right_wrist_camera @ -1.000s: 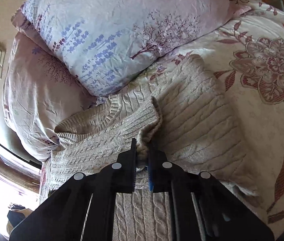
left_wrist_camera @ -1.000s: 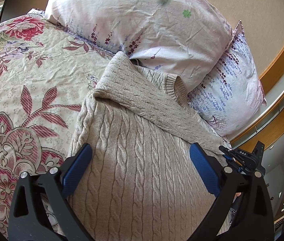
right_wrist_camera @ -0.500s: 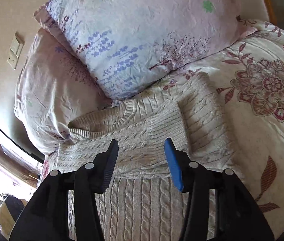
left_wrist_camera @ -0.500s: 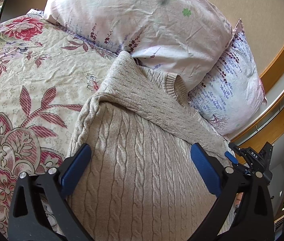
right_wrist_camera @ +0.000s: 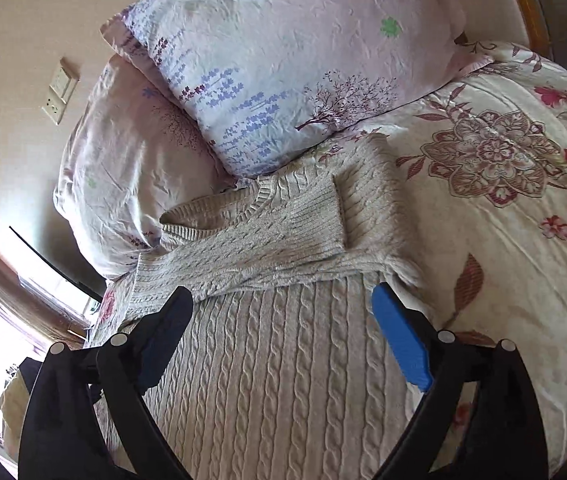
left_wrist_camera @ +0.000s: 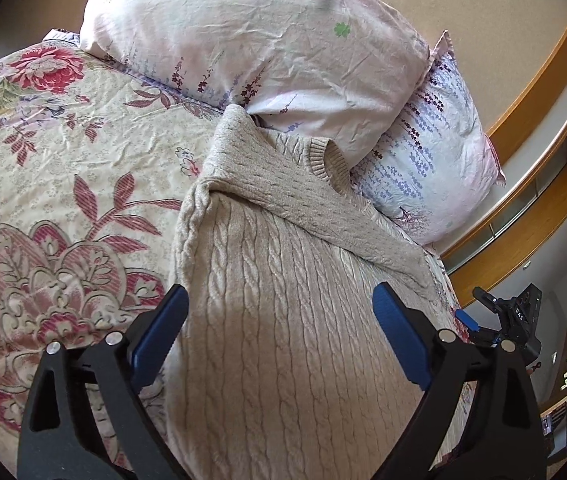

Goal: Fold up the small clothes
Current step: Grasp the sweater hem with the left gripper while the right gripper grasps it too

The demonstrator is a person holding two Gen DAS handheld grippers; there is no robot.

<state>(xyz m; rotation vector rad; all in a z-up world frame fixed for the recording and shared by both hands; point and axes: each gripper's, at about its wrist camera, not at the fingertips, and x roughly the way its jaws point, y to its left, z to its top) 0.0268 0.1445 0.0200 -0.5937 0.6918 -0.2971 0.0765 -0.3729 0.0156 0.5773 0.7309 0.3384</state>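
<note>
A beige cable-knit sweater [left_wrist_camera: 283, 300] lies flat on the floral bedspread [left_wrist_camera: 63, 168], its collar [left_wrist_camera: 331, 164] toward the pillows. A sleeve [left_wrist_camera: 303, 208] lies folded across its chest; it also shows in the right wrist view [right_wrist_camera: 283, 240], over the sweater body [right_wrist_camera: 283, 360]. My left gripper [left_wrist_camera: 281, 320] is open and empty, hovering over the sweater's lower body. My right gripper [right_wrist_camera: 283, 320] is open and empty, just short of the folded sleeve. The right gripper also shows at the far right of the left wrist view [left_wrist_camera: 503, 320].
Two floral pillows [left_wrist_camera: 263, 40] [left_wrist_camera: 435, 160] lean against the wall behind the collar. The pillows also show in the right wrist view [right_wrist_camera: 283, 60]. A wall socket [right_wrist_camera: 59, 92] sits on the wall. A wooden ledge [left_wrist_camera: 523, 184] runs beside the bed.
My right gripper opened, let go of the sleeve cuff and drew back; the sleeve now lies flat across the chest. My left gripper stayed open and barely moved.
</note>
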